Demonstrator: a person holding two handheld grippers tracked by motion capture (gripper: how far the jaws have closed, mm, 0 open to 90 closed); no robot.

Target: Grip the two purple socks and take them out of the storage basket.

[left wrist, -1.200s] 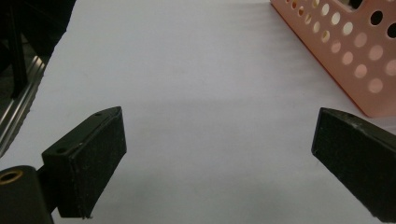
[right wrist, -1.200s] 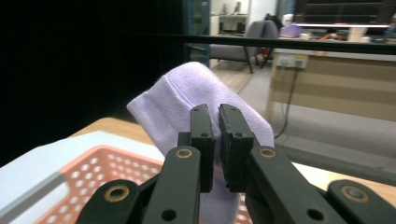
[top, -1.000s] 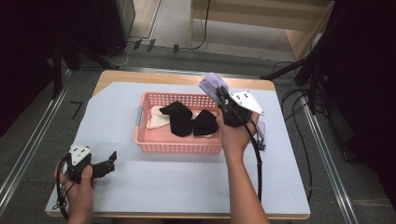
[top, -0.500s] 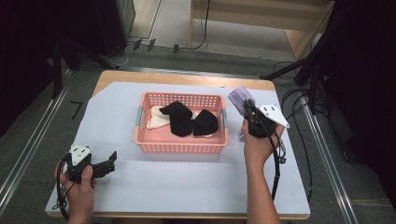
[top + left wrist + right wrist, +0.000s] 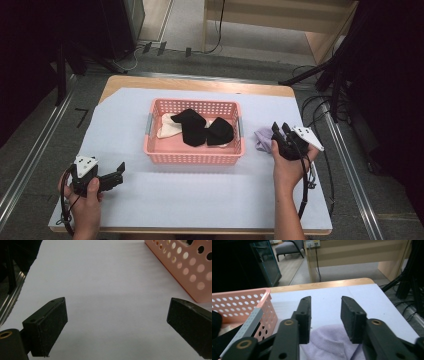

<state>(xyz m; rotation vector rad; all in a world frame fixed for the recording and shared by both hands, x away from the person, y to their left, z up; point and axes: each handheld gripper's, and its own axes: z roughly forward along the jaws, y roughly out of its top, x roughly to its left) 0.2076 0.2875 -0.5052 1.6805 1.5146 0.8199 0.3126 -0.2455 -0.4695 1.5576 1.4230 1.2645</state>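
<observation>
A lavender cloth [image 5: 261,138] lies on the white mat just right of the pink basket [image 5: 192,156]. My right gripper [image 5: 279,126] stands open right above it, and in the right gripper view the cloth [image 5: 329,345] lies under the parted jaws [image 5: 325,300] with nothing between them. Inside the basket are two black cloths [image 5: 191,125] and a white one [image 5: 166,126]. At the front left of the mat, my left gripper [image 5: 120,169] is held wide open and empty. In the left gripper view its tips [image 5: 117,302] face bare mat.
The basket's corner [image 5: 190,267] sits off to the right in the left gripper view. A basket wall [image 5: 242,305] stands left of the right jaws. Metal rails [image 5: 30,155] run along both table sides, and cables [image 5: 320,107] lie at the right.
My right gripper carried the lavender cloth from over the basket's right end to the mat beside it, lowered it and let go. The left gripper stayed put.
</observation>
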